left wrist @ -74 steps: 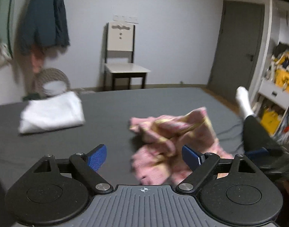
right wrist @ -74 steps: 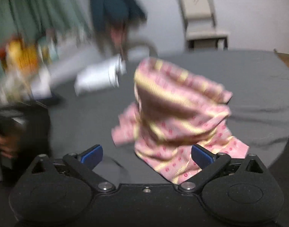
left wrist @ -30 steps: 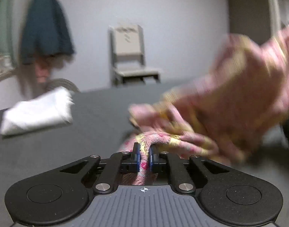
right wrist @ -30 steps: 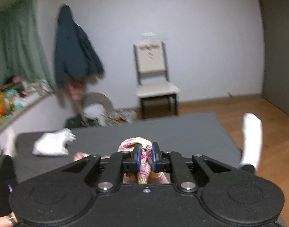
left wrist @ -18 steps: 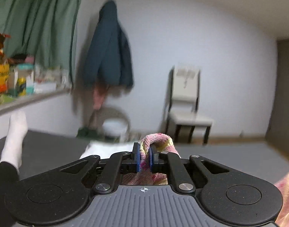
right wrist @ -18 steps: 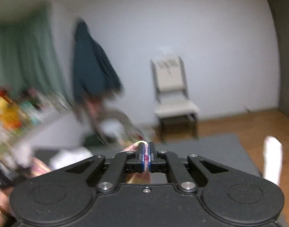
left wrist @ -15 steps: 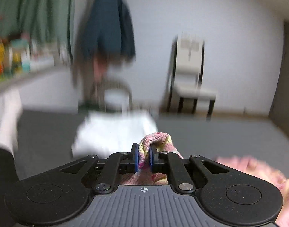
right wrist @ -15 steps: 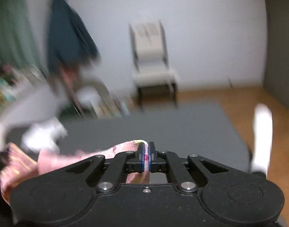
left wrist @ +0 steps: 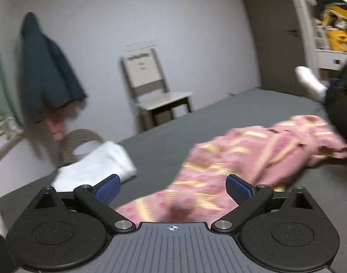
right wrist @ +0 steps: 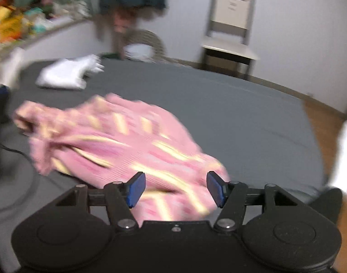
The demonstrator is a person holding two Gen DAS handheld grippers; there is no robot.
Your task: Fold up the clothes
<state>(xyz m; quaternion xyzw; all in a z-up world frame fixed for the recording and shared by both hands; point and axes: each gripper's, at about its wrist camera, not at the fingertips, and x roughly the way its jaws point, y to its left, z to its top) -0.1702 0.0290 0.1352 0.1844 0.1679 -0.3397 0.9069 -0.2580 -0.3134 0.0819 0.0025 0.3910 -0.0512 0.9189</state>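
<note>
Both hand-held grippers wide open, empty; pink garment [right wrist: 119,141] lies rumpled on bed [right wrist: 241,113].
Judged soft, light, limp: pinch corners or hem edges.

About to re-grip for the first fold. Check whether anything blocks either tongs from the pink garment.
Nothing visible does. The pink garment lies spread on the grey bed, its near edge between the open left tongs and also between the open right tongs. The folded white garment sits apart, off to the side.
</note>
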